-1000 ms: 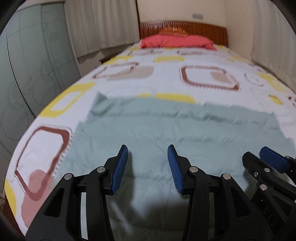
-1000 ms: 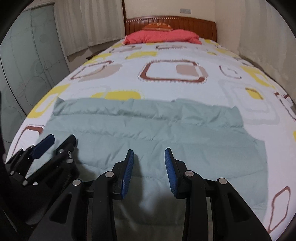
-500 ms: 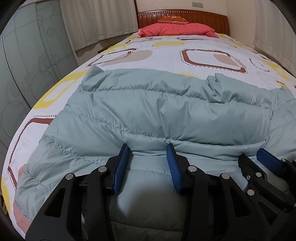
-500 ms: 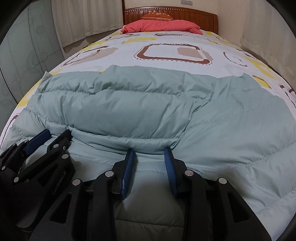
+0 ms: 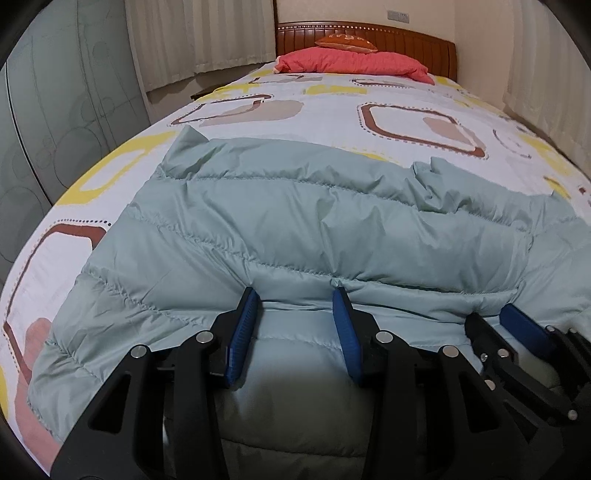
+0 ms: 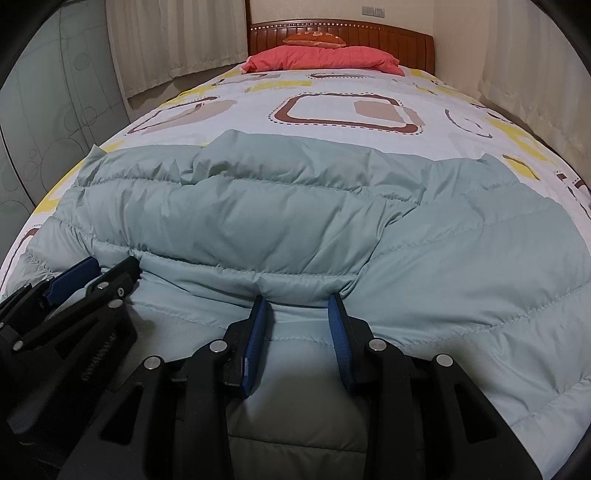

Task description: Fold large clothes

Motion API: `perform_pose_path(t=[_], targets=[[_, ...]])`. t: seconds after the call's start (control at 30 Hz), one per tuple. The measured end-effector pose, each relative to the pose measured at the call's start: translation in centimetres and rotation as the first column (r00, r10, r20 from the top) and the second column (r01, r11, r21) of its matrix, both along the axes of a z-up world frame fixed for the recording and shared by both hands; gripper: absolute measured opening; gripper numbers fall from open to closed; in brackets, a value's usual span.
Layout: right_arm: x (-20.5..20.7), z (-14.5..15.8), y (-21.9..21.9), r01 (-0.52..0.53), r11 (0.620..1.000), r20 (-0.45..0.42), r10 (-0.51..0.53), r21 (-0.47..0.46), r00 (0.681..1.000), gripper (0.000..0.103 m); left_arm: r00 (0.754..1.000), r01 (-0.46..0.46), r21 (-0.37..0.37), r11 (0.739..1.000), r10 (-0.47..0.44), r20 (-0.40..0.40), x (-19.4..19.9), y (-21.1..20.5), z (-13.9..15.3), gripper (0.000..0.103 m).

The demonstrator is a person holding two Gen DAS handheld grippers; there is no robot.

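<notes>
One red pillow (image 5: pixel 354 64) far behind jacket (image 5: pixel 295 221), near headboard (image 5: pixel 406 35).

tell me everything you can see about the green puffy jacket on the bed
The pale green quilted down jacket looks like smooth, slightly shiny nylon with stitched horizontal puffs. It lies spread across the near end of the patterned bedsheet, wrinkled along its far edge. A folded edge bulges just ahead of both hand-held grippers, left and right, whose blue pads stand apart with the fabric between them.
</notes>
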State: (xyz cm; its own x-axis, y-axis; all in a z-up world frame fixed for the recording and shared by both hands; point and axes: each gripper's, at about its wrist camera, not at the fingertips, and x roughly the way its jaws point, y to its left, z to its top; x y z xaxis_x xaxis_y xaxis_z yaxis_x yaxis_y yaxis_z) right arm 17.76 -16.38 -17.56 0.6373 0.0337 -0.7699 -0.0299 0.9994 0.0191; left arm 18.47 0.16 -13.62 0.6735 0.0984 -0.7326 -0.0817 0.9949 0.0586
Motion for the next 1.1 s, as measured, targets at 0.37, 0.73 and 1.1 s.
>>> perform_pose_path(t=[0.37,0.73,1.1], targets=[[-0.1,0.1,0.1,-0.001,1.0,0.009,0.001,-0.008,1.0,0.035,0.995,-0.079,-0.098,0.992,0.084,0.049,-2.8,5.2,2.7,0.063],[-0.1,0.1,0.1,-0.001,1.0,0.01,0.002,-0.008,1.0,0.035,0.961,-0.267,-0.507,0.819,0.267,-0.074,-4.3,17.3,1.5,0.068],[-0.1,0.1,0.2,-0.002,1.0,0.01,0.002,-0.01,1.0,0.035,0.98,-0.179,-0.74,0.649,0.181,-0.078,-3.4,17.6,-1.6,0.062]])
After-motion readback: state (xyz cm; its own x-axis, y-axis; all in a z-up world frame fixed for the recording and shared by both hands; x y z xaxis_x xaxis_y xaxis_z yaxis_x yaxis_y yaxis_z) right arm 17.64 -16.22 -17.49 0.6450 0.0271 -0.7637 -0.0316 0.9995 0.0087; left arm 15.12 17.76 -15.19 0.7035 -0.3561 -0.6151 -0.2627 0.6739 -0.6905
